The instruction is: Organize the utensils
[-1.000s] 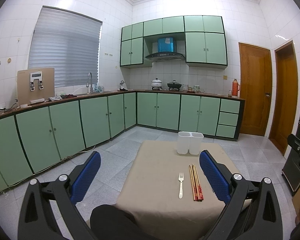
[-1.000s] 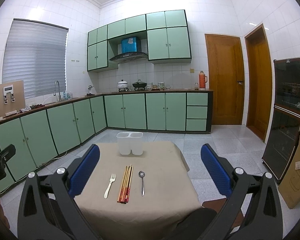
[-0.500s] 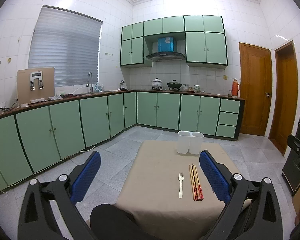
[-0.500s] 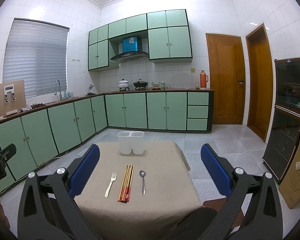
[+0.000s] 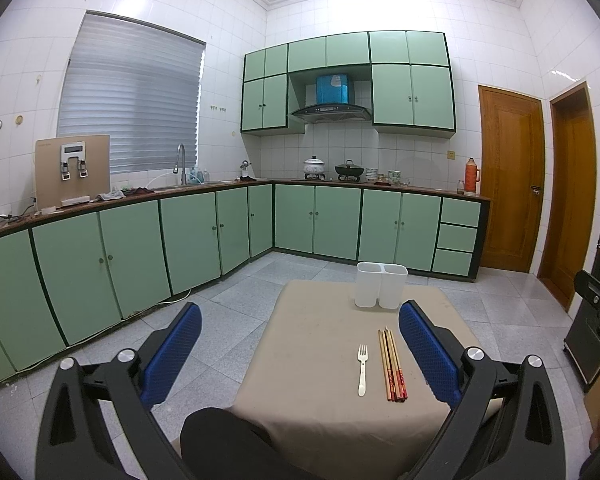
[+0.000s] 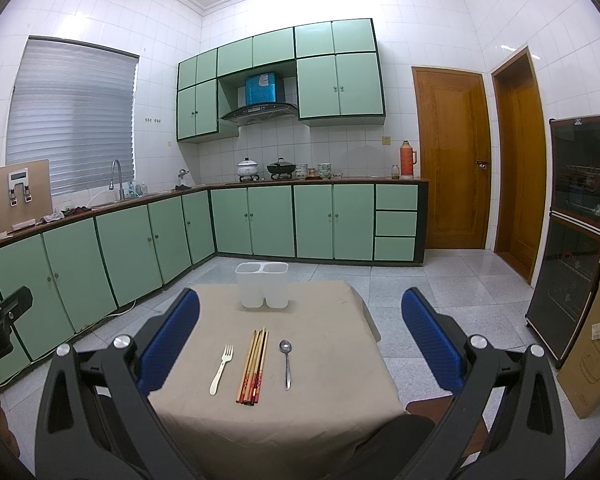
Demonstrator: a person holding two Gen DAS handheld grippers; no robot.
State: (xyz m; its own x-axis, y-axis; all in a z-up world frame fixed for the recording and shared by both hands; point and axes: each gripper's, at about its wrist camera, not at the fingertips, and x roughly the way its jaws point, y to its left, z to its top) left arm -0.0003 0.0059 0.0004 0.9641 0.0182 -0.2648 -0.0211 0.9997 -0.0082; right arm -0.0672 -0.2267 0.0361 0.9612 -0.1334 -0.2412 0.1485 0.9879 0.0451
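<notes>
Right wrist view: fork point(image 6: 221, 369), chopsticks point(image 6: 253, 368) & spoon point(image 6: 286, 363) lie lengthwise ahead of my right claw point(image 6: 300, 344) – both claws wide, empty – left claw point(image 5: 300, 350) sits off-table, so right's nearer; holder point(image 6: 262, 285) beyond

White fork point(image 6: 221, 369), bundle of wooden chopsticks point(image 6: 253, 368) and metal spoon point(image 6: 286, 362) lie flat in a row, left to right, near edge of table. White two-compartment holder point(image 6: 262, 284) stands upright, empty, at far edge.
</notes>
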